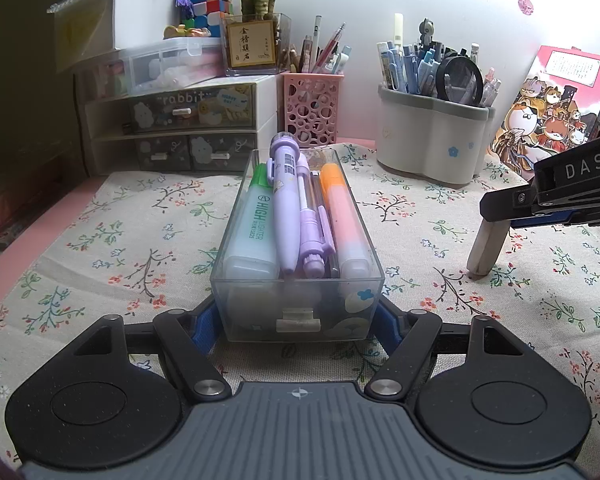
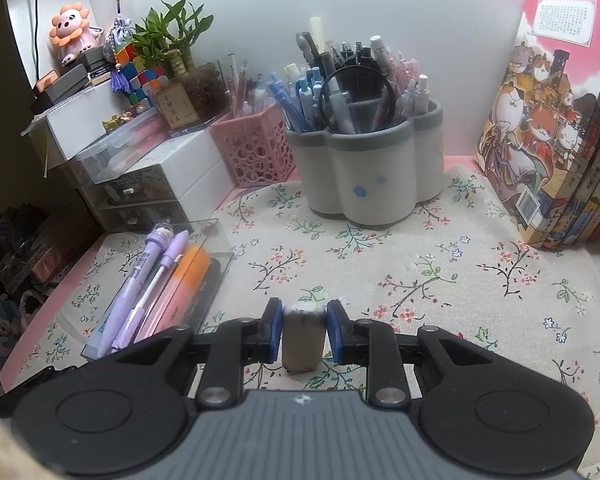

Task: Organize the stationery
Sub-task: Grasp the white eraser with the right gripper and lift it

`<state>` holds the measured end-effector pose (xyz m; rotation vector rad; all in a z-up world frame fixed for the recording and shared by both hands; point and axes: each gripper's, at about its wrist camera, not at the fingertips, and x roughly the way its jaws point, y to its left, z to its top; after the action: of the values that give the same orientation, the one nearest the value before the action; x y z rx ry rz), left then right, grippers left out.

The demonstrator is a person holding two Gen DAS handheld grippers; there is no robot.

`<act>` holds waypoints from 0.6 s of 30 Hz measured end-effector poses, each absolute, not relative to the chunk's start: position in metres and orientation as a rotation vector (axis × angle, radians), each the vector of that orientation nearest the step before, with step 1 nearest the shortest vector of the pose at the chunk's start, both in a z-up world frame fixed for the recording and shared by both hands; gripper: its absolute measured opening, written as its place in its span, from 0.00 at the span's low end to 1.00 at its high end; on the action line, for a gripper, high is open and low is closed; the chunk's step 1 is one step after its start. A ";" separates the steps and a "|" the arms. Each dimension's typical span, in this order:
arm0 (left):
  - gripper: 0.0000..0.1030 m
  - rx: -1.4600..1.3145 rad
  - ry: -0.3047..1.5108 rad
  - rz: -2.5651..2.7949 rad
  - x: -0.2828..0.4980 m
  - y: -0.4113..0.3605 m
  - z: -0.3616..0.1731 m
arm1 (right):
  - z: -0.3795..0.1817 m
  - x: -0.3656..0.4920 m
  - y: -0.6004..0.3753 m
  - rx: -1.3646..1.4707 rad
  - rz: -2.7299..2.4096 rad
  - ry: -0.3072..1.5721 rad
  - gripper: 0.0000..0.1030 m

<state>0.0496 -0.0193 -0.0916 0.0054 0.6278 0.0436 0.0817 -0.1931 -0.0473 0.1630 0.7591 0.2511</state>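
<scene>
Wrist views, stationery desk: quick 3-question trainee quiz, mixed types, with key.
1. True or false: the left gripper is clamped on the clear drawer.
2. What does the right gripper hold? A) grey eraser B) magnifier C) purple pen
3. Which colour highlighter lies at the left edge of the drawer in the left wrist view?

Key:
1. True; its pads press both sides of the drawer's near end.
2. A, the grey eraser, standing on end with its lower end on the floral cloth.
3. Green: the green highlighter.
</scene>
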 end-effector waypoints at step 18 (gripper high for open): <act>0.71 0.005 0.628 0.043 0.049 -0.019 -0.092 | -0.053 0.067 -0.192 0.176 0.259 0.725 0.25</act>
<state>0.0494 -0.0190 -0.0916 0.0053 0.6276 0.0433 0.0669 -0.1921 -0.0532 0.1755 0.7251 0.2594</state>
